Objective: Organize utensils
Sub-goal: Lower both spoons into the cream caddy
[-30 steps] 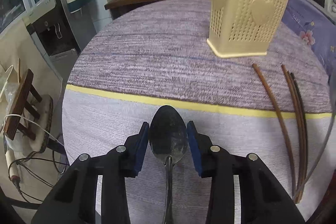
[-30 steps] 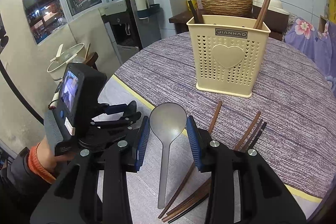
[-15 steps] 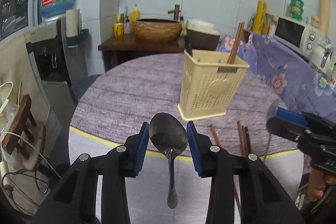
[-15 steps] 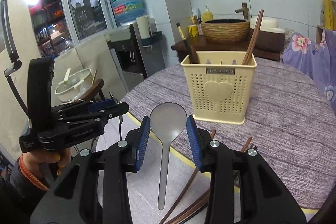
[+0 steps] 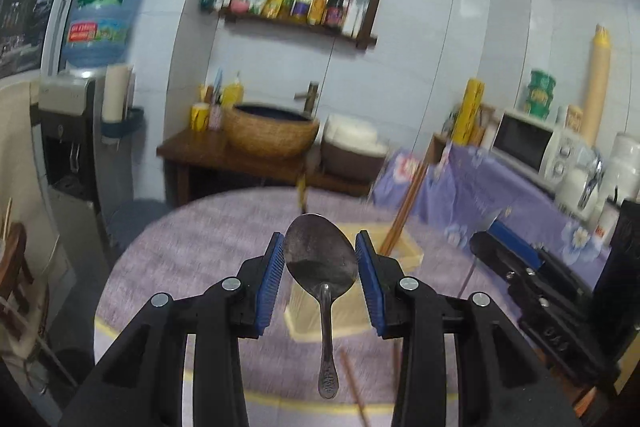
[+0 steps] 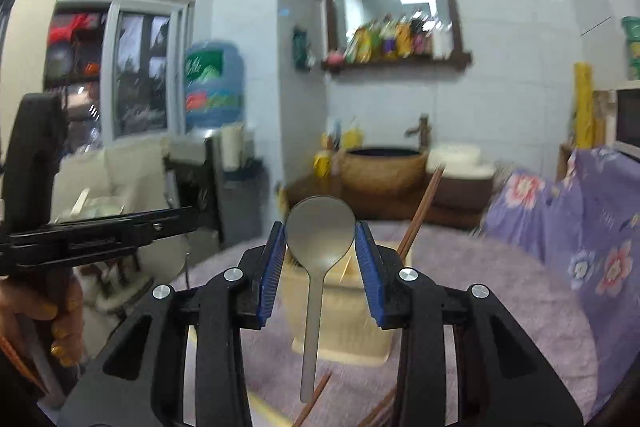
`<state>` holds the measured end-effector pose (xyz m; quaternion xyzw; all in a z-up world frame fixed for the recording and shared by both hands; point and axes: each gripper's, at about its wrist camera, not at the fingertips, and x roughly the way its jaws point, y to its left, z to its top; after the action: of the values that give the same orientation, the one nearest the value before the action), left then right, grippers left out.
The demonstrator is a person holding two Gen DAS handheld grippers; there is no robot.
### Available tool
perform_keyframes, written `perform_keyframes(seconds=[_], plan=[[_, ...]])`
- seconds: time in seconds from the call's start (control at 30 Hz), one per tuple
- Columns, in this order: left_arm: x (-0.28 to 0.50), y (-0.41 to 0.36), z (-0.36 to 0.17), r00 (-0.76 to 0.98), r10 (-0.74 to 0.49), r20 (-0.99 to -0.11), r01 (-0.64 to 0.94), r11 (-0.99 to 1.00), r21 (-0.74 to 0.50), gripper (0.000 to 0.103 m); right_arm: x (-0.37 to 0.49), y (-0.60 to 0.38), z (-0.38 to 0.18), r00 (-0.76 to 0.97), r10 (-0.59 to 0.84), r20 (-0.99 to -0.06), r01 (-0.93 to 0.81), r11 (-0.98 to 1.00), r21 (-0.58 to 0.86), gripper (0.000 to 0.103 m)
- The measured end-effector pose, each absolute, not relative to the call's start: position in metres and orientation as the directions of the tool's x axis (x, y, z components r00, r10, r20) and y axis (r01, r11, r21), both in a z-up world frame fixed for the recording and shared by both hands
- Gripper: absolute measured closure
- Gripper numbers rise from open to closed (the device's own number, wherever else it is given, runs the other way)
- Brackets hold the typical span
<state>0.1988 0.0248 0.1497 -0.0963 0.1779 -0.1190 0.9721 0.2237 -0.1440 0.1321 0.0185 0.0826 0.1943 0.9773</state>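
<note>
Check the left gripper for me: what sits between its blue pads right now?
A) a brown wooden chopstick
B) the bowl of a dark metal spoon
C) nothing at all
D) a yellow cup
B: in the left wrist view the left gripper clamps the bowl of the dark metal spoon, with its handle hanging down.

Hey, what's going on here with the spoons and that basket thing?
A person is tidying utensils with two handheld grippers. The left gripper grips a dark metal spoon by its bowl, the right gripper a lighter spoon, both in the air before the cream utensil holder. Brown chopsticks lie on the table.
</note>
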Motion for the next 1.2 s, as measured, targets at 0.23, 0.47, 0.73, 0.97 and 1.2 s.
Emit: perform_keyframes(seconds=[0.23, 0.47, 0.73, 0.97, 1.2], plan=[[0.240, -0.007, 0.198, 0.957, -0.237, -0.169, 0.204, 0.961, -0.189, 0.066, 0.286, -0.150, 0.166, 0.956, 0.292, -0.028, -0.290, 0.956, 0.044, 0.066], [0.279, -0.029, 0.169, 0.959, -0.191, -0.208, 0.162, 0.976, -0.147, 0.066, 0.325, -0.144, 0.146, 0.958, 0.273, -0.089, -0.271, 0.962, 0.030, 0.066], [0.280, -0.027, 0.125, 0.920, -0.203, -0.334, 0.163, 0.976, -0.144, 0.066, 0.335, -0.148, 0.112, 0.923, 0.286, -0.256, -0.280, 0.958, 0.057, 0.066], [0.283, -0.028, 0.102, 0.856, -0.212, -0.472, 0.180, 0.977, -0.114, 0.066, 0.338, -0.145, 0.089, 0.859, 0.275, -0.433, -0.266, 0.961, 0.083, 0.066], [0.281, -0.026, 0.098, 0.840, -0.199, -0.504, 0.178, 0.980, -0.090, 0.061, 0.338, -0.149, 0.081, 0.845, 0.272, -0.460, -0.258, 0.962, 0.095, 0.065]])
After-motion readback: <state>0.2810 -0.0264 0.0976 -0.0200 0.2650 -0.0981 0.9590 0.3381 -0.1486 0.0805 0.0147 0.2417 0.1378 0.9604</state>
